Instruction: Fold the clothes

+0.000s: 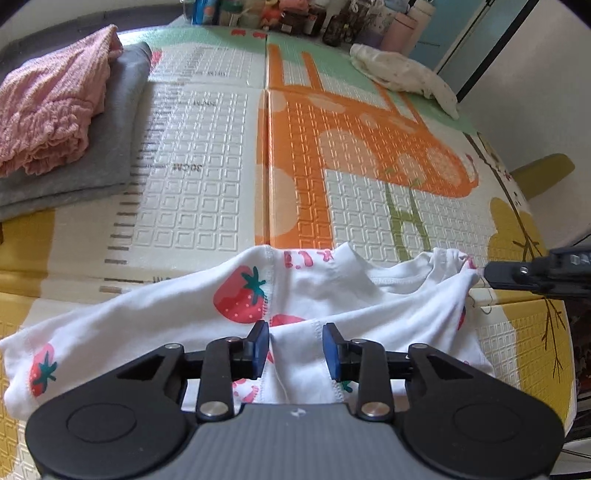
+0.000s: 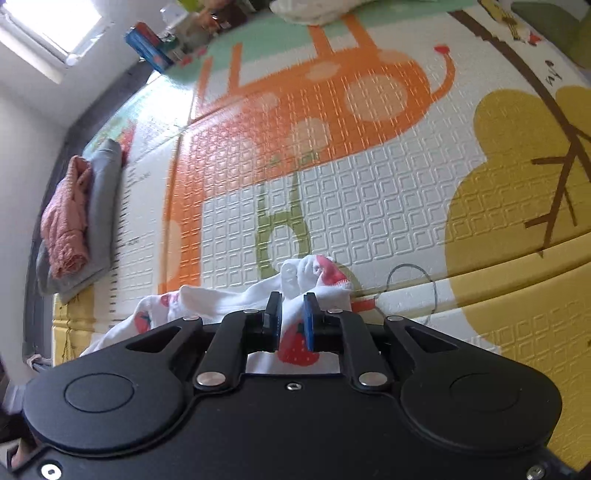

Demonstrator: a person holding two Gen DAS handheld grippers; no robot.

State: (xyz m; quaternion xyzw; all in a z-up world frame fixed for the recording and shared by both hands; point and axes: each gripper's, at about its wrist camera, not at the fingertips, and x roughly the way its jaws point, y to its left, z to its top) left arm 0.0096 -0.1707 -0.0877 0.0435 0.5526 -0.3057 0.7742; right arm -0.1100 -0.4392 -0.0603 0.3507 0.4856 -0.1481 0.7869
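A white garment with red strawberry prints (image 1: pixel 317 295) lies crumpled on the play mat (image 1: pixel 207 206) near its front edge. My left gripper (image 1: pixel 295 347) sits low over it, jaws apart with a fold of the fabric between the blue pads (image 1: pixel 260 345). My right gripper (image 2: pixel 291 321) is shut on a bunched corner of the same garment (image 2: pixel 314 277). It also shows at the right edge of the left wrist view (image 1: pixel 480 275), pinching the garment's right end.
A folded pink garment (image 1: pixel 51 114) lies on a folded grey one (image 1: pixel 110 147) at the mat's left. A crumpled white patterned cloth (image 1: pixel 402 75) lies at the far right. Bottles and clutter (image 1: pixel 314 14) line the far edge. A thin wire loop (image 2: pixel 413 284) lies on the mat.
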